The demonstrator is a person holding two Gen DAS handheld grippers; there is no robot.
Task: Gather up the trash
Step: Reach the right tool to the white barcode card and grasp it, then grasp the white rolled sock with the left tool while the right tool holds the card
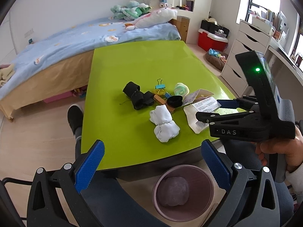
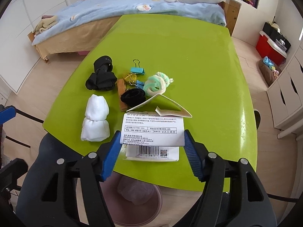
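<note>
A white paper package point(image 2: 151, 126) with a printed label and barcode lies at the near edge of the green table point(image 2: 189, 56). My right gripper point(image 2: 151, 138) has its blue pads point(image 2: 111, 155) against the label's two side edges. In the left wrist view the same package point(image 1: 198, 113) lies under the right gripper point(image 1: 208, 109), which a hand holds. My left gripper point(image 1: 153, 162) stands wide open in front of the table's near edge, with nothing between its fingers. Below it on the floor is a mauve bin point(image 1: 206, 181) with a crumpled wad point(image 1: 173, 191) inside.
On the table lie rolled white socks point(image 2: 96, 117), black socks point(image 2: 101, 77), binder clips point(image 2: 137, 70), a pastel fluffy roll point(image 2: 157, 84), a black hair tie point(image 2: 132, 96) and a wooden piece point(image 2: 122, 94). A bed point(image 1: 56, 43) stands behind, white drawers point(image 1: 244, 56) to the right.
</note>
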